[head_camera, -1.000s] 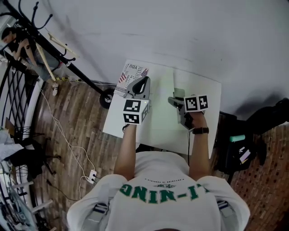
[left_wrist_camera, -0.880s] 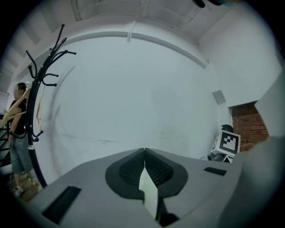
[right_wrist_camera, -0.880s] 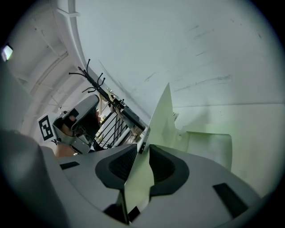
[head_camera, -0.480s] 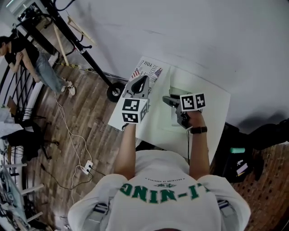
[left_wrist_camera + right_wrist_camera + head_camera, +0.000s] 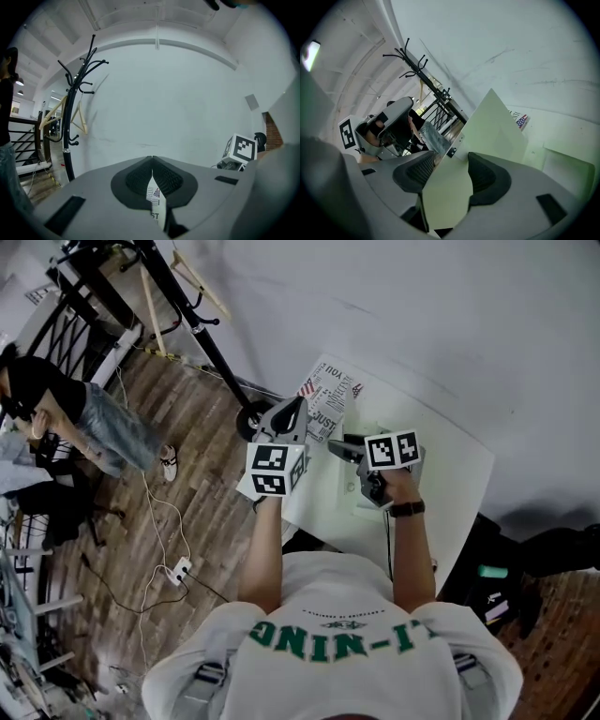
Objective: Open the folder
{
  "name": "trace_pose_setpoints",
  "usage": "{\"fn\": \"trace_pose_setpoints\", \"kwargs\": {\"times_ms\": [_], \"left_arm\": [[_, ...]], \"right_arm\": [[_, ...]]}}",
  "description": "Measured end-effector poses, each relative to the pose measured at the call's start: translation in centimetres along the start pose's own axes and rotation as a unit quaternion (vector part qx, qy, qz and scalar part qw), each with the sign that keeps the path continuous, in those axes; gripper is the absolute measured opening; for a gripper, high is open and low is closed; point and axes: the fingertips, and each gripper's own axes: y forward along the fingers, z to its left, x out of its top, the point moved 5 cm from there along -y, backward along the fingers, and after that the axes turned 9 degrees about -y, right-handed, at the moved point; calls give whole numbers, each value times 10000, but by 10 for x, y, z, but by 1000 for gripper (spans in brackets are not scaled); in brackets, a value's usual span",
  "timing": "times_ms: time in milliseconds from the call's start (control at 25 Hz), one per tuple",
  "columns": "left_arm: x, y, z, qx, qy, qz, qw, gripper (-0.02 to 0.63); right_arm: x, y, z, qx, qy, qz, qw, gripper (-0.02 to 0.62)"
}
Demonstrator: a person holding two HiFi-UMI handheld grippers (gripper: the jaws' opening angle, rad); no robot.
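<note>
Pinching a printed sheet [image 5: 155, 199] tight with the left gripper [image 5: 152, 160]; right gripper [image 5: 450, 163] is just opening up, green folder flap [image 5: 493, 125] sitting between its jaws.

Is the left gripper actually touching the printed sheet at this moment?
Touching. In the left gripper view, the left gripper has its jaws closed together, and the printed sheet is pinched between the pads.
</note>
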Motion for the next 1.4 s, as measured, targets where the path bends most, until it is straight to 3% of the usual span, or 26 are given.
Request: {"fn": "trace_pose_setpoints", "kwargs": {"times_ms": [160,600,720,880,1280,1400], "left_arm": [[-3,-7,23,199,-112,8,9997,15],[-28,-8,94,595,-343,147,9975,14],[-33,-12,111,682,-429,189,9966,15],[-46,-15,137,806,-574,302,9946,15],[-80,-4,173,954,-905,547,9898,14],[-88,-1,178,959,-972,607,9888,15]], "right_arm": [[3,28,9,191,-109,240,9995,269],[1,123,2,113,30,803,9967,304],[-3,145,-12,-264,276,1029,9940,259],[-12,173,-24,-251,463,1188,9915,247],[-46,221,-61,-758,254,1735,9816,42],[-57,232,-67,-885,205,1854,9784,17]]}}
